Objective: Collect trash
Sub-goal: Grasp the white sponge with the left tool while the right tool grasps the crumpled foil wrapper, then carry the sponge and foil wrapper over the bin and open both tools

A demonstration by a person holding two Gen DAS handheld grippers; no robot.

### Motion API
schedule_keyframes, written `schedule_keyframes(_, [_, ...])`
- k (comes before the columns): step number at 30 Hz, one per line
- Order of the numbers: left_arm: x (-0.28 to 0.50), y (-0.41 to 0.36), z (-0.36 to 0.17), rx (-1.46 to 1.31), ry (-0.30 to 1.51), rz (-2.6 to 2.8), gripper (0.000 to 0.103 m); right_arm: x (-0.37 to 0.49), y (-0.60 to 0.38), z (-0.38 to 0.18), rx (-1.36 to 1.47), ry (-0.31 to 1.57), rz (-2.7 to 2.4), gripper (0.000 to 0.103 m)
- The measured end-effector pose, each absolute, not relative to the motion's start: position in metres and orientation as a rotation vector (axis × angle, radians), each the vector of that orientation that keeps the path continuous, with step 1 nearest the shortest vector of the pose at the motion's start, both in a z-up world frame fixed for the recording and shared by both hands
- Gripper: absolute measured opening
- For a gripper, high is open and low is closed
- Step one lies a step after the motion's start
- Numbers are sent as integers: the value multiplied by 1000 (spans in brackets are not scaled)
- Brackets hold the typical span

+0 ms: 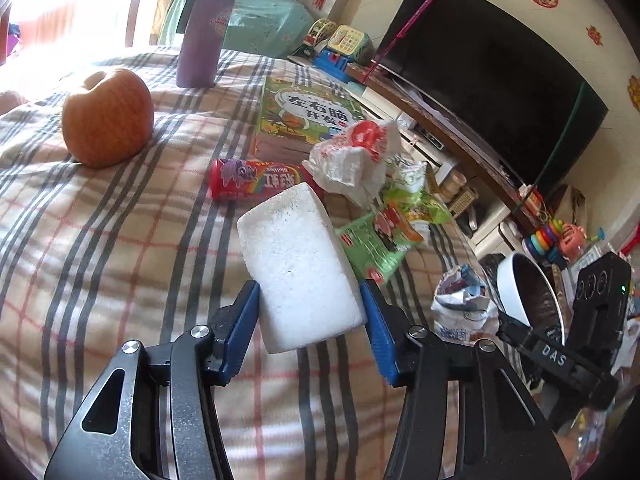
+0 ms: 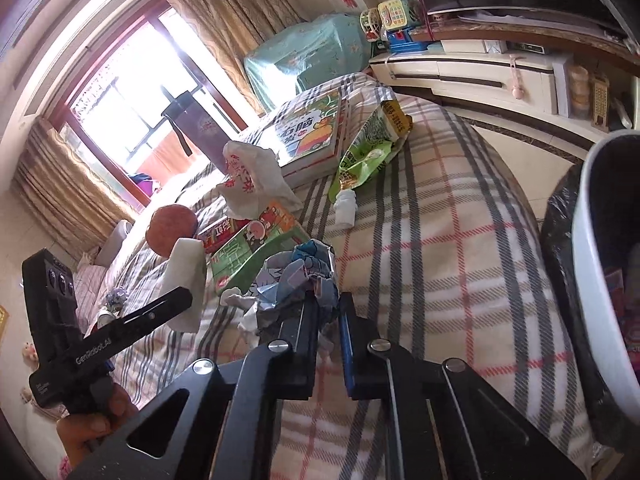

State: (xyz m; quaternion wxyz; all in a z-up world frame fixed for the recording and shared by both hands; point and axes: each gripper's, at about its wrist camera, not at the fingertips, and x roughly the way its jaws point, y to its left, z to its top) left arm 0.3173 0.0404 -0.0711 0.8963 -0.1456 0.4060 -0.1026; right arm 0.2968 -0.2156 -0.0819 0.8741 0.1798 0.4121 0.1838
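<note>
My left gripper (image 1: 310,300) is shut on a white foam block (image 1: 298,264) and holds it above the plaid bed cover (image 1: 120,240). The block also shows in the right wrist view (image 2: 188,280). My right gripper (image 2: 330,300) is shut on a crumpled blue and silver wrapper (image 2: 296,276), which also shows in the left wrist view (image 1: 460,304). A white trash bin with a black liner (image 2: 600,280) stands right of the bed. On the bed lie a crumpled white bag (image 1: 352,156), green snack wrappers (image 1: 376,248), another green packet (image 2: 368,148) and a small white bottle (image 2: 345,209).
An apple (image 1: 108,116), a purple flask (image 1: 206,28), a red candy tube (image 1: 256,178) and a green book (image 1: 308,112) are on the bed. A TV (image 1: 492,76) on a low cabinet (image 2: 480,76) with toys stands along the right wall.
</note>
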Motion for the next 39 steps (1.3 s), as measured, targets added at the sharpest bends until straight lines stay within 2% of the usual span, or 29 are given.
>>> schedule_keyframes(13, [252,-9,-69,-213,860,-334,51,247,-249,-72,393,830,347,10])
schedule_keyframes(39, [225,-69,-58,-139,869,-465,51,184,-300,-45,381,737,259,10])
